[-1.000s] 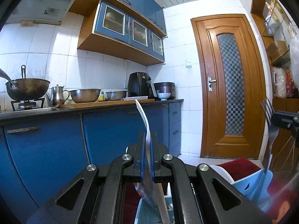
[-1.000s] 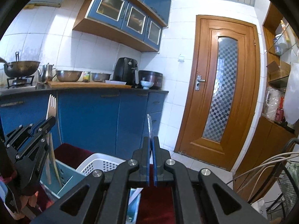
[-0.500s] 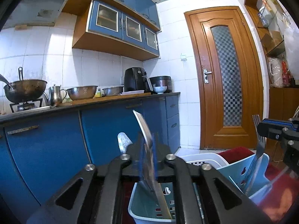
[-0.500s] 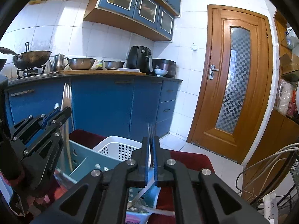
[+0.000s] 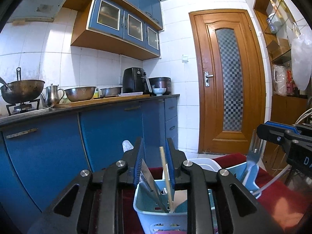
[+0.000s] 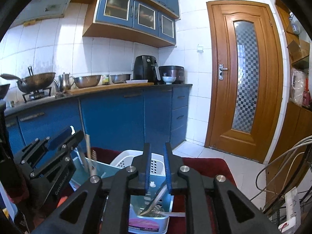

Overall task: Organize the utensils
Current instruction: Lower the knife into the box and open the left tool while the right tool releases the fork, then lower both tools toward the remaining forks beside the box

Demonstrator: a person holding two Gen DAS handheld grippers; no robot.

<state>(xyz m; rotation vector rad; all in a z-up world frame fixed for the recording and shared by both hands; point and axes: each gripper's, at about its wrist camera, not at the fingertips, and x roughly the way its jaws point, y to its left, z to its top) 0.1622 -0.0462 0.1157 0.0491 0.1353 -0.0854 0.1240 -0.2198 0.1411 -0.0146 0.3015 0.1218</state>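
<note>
A light blue utensil caddy (image 5: 144, 200) stands on a red cloth just below both grippers. My left gripper (image 5: 154, 142) hangs over its near compartment with its jaws opening. A knife (image 5: 150, 183) stands in that compartment and leans on the left pad, clear of the right pad. A wooden chopstick (image 5: 165, 175) stands beside it. My right gripper (image 6: 157, 146) is above another compartment, jaws also opening. A metal fork (image 6: 156, 199) leans loose below them, and its tines (image 5: 251, 156) stick up in the left wrist view. Each gripper shows in the other's view: right (image 5: 262, 131), left (image 6: 76, 134).
A white perforated basket (image 6: 128, 156) sits behind the caddy (image 6: 105, 169). Blue cabinets (image 5: 109, 136) with a loaded counter run along the left, a wooden door (image 5: 228, 81) stands ahead. Cables and a power strip (image 6: 290, 204) lie at the right.
Both grippers went from shut to parted jaws. The knife slid down out of the left pads into the caddy, and the fork dropped from the right pads into its compartment.
</note>
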